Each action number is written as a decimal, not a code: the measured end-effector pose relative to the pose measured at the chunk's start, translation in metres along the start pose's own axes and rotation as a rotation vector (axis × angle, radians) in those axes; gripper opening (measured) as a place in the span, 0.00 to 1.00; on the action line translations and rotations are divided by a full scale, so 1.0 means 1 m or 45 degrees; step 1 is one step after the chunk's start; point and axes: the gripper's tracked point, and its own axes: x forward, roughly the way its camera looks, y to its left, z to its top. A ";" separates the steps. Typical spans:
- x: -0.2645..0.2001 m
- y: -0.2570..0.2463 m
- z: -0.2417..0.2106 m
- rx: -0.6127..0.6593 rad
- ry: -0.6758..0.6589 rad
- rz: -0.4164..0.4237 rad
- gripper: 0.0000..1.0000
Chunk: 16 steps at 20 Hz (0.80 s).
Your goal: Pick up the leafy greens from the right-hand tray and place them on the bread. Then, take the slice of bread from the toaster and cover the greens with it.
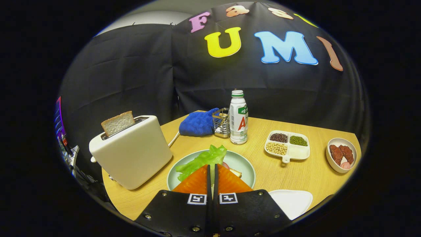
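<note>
**Greens lying over the plate, toast standing in the toaster**

The soft, pale-green lettuce leaves are lying across the round light-green plate, just ahead of the tool, whose fingers are pressing nearly together; whether they are pinching a leaf edge, I cannot tell. The greens are looking limp, light and easily torn. The stiff, dry, crumbly bread slice is standing in the cream toaster on the wooden desk; its exposed top edge is offering the likeliest hold.
</note>
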 end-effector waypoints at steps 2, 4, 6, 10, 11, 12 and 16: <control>0.005 -0.004 -0.010 -0.006 0.033 -0.021 0.00; 0.007 -0.011 -0.019 -0.013 0.061 -0.059 0.00; 0.012 -0.013 -0.028 -0.015 0.087 -0.073 0.00; 0.015 -0.021 -0.031 -0.079 0.102 -0.133 0.03; 0.014 -0.022 -0.029 -0.089 0.091 -0.144 0.14; 0.014 -0.023 -0.029 -0.094 0.084 -0.154 0.14; 0.003 -0.025 -0.018 -0.094 0.027 -0.175 0.35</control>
